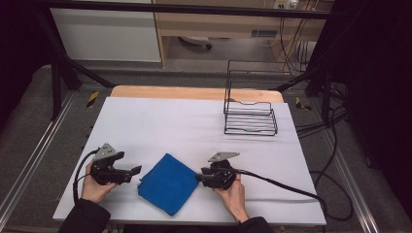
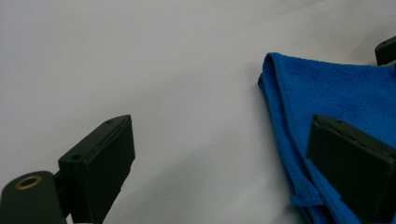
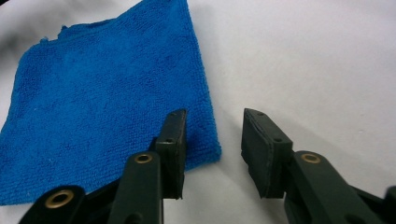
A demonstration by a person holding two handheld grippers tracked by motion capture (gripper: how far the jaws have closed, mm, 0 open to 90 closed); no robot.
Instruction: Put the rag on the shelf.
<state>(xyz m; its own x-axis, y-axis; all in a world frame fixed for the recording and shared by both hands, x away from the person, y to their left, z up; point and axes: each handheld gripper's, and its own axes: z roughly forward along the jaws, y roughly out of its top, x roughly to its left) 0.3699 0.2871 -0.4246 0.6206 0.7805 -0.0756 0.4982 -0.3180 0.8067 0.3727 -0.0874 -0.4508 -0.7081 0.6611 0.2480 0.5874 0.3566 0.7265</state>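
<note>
At the near edge of the table [image 1: 145, 121], a folded blue cloth [image 1: 167, 183] is seen lying flat between the two grippers. The left gripper [image 1: 137, 171] is held just beside the cloth's left corner, its jaws spread wide and empty — in the left gripper view one jaw stands over the cloth's edge [image 2: 280, 135], the other over bare table. The right gripper [image 1: 199, 177] is set at the cloth's right corner, partly open and with nothing clamped; in the right gripper view the corner [image 3: 205, 149] lies by its left jaw, while the gap between the jaws is over bare table.

The step in hand is judged to be the approach before grasping. A hold on each corner would be called for next — jaws lowered so that a fabric edge is slipped between them, then closed.

Farther off, a black wire rack [image 1: 250, 119] stands on the table's far right, well apart from the cloth.
</note>
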